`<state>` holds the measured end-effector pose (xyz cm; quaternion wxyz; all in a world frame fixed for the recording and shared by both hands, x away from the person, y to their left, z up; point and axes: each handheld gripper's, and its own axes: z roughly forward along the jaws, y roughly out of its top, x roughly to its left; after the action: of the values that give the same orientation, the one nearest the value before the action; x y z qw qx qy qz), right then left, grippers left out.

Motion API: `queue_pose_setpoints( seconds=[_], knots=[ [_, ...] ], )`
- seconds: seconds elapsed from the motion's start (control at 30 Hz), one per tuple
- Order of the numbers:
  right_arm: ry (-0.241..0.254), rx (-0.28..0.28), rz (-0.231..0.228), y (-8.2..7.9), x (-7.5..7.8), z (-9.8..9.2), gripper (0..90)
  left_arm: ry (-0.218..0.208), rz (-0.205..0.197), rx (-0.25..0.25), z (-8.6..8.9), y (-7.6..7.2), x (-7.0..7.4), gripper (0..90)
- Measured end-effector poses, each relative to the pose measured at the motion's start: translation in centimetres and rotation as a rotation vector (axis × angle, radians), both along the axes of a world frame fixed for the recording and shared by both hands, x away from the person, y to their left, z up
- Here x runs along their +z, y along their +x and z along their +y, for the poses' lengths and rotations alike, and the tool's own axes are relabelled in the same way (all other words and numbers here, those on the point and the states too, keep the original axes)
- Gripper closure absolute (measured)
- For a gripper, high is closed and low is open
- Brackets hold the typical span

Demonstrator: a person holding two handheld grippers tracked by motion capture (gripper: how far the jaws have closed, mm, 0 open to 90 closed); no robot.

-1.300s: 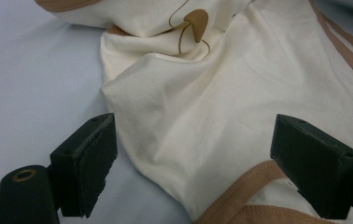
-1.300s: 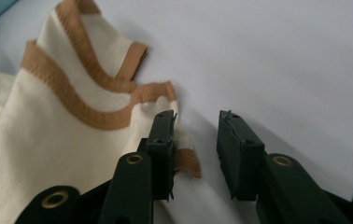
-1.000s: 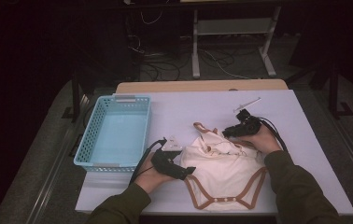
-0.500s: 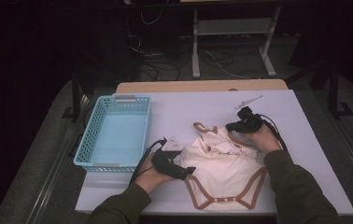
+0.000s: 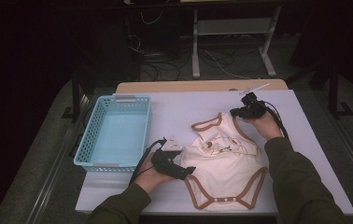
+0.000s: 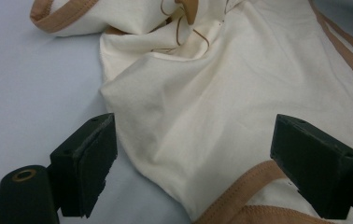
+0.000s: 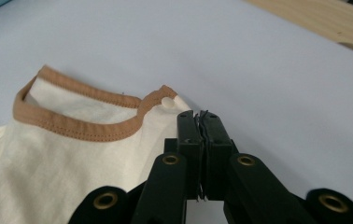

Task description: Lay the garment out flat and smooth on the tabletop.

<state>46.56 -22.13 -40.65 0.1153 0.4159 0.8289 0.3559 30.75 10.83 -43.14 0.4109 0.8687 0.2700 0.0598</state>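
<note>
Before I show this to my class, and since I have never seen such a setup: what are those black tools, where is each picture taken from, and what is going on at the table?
No robot here: a person holds a hand tool with two black jaws in each hand. The high view looks down from above the person's side; the other two come from cameras riding on the tools.

On the white table lie a cream baby bodysuit with tan trim and a light blue basket.

The right gripper has just closed its jaws on the bodysuit's shoulder edge beside the neckline, as the right gripper view shows. The left gripper has its jaws wide apart over the lower cloth, holding nothing.
</note>
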Motion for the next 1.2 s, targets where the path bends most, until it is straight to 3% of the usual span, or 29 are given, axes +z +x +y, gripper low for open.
queue_pose_setpoints(
  seconds=[0.13,0.57,0.63,0.8,1.0,1.1,1.2],
  knots=[
    [0.000,-0.024,-0.008,1.1,0.2,-0.4,86.6,0.009,0.000,-0.007,0.2,0.0,0.1,14.4],
    [-0.015,-0.102,-0.032,5.0,0.5,-0.9,86.5,-0.020,0.012,0.008,0.1,0.1,0.1,14.4],
    [-0.019,-0.113,-0.040,5.5,0.6,-0.9,86.5,-0.007,0.010,-0.005,0.3,0.1,0.1,14.4],
    [-0.019,-0.142,-0.036,6.8,0.6,-0.8,86.5,-0.026,0.014,0.008,0.2,0.1,0.1,14.4],
    [-0.028,-0.179,0.003,7.5,-0.8,-1.1,86.0,-0.031,0.013,0.010,0.2,0.0,0.2,14.4],
    [-0.017,-0.185,0.007,7.6,-1.2,-1.2,82.3,-0.035,0.013,0.013,0.2,0.0,0.2,14.4],
    [0.011,-0.176,0.006,7.5,-1.0,-1.3,68.5,-0.034,0.012,0.012,0.2,0.0,0.2,14.4]
  ],
)
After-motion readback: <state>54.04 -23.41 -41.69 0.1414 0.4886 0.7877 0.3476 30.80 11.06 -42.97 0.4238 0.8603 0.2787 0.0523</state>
